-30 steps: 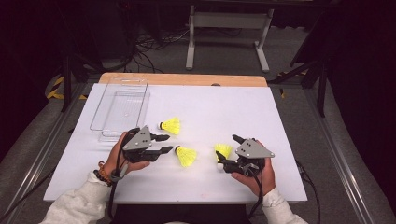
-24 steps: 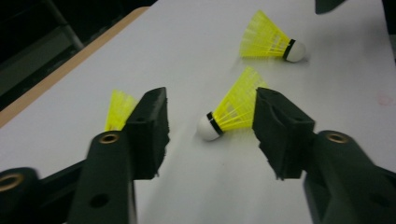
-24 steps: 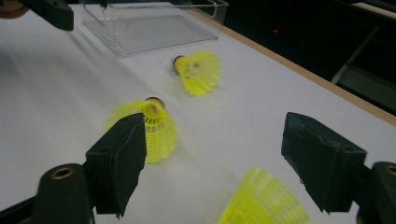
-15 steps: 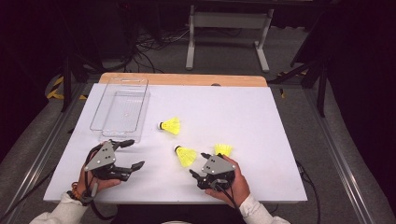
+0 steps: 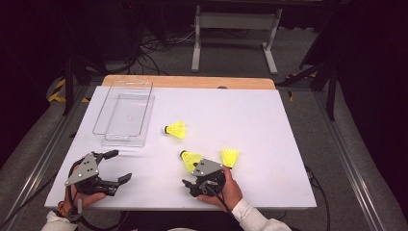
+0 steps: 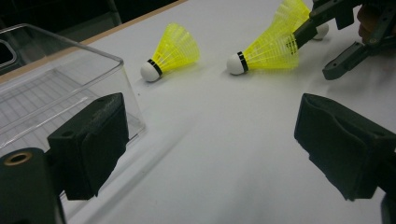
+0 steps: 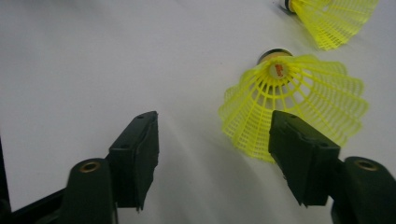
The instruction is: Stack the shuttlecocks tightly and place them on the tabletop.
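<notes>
- While the right tongs (image 7: 212, 154) stand spread at the yellow plastic mesh shuttlecock (image 7: 299, 102) lying on the white counter (image 5: 269, 120), one jaw could shove its skirt aside.
- Left tongs (image 6: 210, 140), spread and empty, could knock the clear plastic box (image 6: 60, 84).

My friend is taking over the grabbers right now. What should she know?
Left gripper: its jaws have just been opening; they stand wide with nothing between them, near the front left of the table.
Right gripper: open, jaws have been closing a little, right jaw touching or just in front of the skirt of the middle shuttlecock; not gripped.
Far shuttlecock lies beside the clear tray; the third shuttlecock lies by the right hand.
Done: none are in the tray.
Left: probably grab each one and put it in the tray.
</notes>
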A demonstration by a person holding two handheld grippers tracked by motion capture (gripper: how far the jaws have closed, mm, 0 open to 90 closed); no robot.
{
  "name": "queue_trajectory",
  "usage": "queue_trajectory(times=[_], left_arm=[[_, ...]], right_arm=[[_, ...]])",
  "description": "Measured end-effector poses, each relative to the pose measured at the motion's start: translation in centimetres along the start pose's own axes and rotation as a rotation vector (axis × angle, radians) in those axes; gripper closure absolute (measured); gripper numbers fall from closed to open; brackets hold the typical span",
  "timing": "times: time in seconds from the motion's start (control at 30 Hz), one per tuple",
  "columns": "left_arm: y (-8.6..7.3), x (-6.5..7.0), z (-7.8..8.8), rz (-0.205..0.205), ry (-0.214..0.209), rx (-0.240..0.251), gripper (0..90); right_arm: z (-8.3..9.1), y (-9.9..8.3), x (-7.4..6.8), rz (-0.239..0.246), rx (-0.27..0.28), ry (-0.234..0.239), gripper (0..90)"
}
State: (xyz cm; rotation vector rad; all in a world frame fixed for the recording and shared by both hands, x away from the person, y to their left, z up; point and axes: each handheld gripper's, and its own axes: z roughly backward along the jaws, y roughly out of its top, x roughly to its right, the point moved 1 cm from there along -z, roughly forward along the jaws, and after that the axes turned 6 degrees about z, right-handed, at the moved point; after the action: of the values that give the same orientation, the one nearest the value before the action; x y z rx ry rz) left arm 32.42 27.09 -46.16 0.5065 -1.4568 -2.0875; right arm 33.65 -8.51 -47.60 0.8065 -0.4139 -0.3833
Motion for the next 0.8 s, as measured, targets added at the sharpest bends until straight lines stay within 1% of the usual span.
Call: queue_trajectory(times=[0.13, 0.2, 0.23, 0.27, 0.3, 0.33, 0.37, 0.43, 0.47, 0.5, 0.57, 0.63, 0.73, 0.8], left_arm=[[-0.3, -0.4, 0.2, 0.019, 0.007, 0.006, 10.0], [-0.2, -0.5, 0.0, 0.022, 0.006, 0.011, 10.2], [-0.2, -0.6, -0.2, 0.020, 0.001, 0.004, 10.2], [-0.2, -0.6, -0.2, 0.020, 0.001, 0.004, 10.2], [-0.2, -0.7, -0.4, 0.015, 0.000, -0.004, 10.2], [-0.3, -0.7, -0.6, 0.014, -0.001, -0.012, 10.2], [-0.3, -0.6, -0.7, 0.015, -0.005, -0.018, 10.1], [-0.3, -0.3, -0.8, 0.004, -0.005, -0.026, 10.0], [-0.3, -0.3, -0.8, -0.001, -0.007, -0.028, 9.9], [-0.3, -0.2, -0.8, 0.004, -0.010, -0.026, 10.0], [-0.6, -0.3, -0.7, 0.009, -0.003, -0.042, 10.0], [-0.7, -0.5, -0.6, 0.018, 0.001, -0.037, 10.0], [-0.8, -0.6, -0.4, 0.029, 0.007, -0.030, 10.1], [-1.0, -0.7, -0.4, 0.033, 0.007, -0.035, 10.0]], right_arm=[[-0.9, 0.2, 0.4, -0.026, -0.016, -0.008, 38.1], [-1.2, 0.2, 0.7, -0.046, -0.023, -0.020, 39.9], [-1.3, 0.3, 0.8, -0.050, -0.033, -0.034, 42.4], [-1.3, 0.3, 0.8, -0.050, -0.033, -0.034, 42.4], [-1.4, 0.4, 1.0, -0.053, -0.033, -0.052, 46.7], [-1.4, 0.5, 1.0, -0.054, -0.027, -0.058, 49.8], [-1.4, 0.5, 1.1, -0.050, -0.028, -0.058, 53.7], [-1.3, 0.6, 1.2, -0.046, -0.030, -0.059, 58.6], [-1.2, 0.6, 1.3, -0.047, -0.021, -0.056, 63.7], [-1.1, 0.7, 1.3, -0.053, -0.018, -0.045, 67.6], [-1.0, 0.9, 1.4, -0.042, -0.013, -0.048, 72.9], [-1.2, 0.9, 1.5, -0.033, -0.012, -0.040, 80.4], [-1.3, 0.9, 1.6, -0.029, -0.010, -0.042, 85.1], [-1.2, 1.0, 1.8, -0.031, -0.006, -0.043, 88.4]])
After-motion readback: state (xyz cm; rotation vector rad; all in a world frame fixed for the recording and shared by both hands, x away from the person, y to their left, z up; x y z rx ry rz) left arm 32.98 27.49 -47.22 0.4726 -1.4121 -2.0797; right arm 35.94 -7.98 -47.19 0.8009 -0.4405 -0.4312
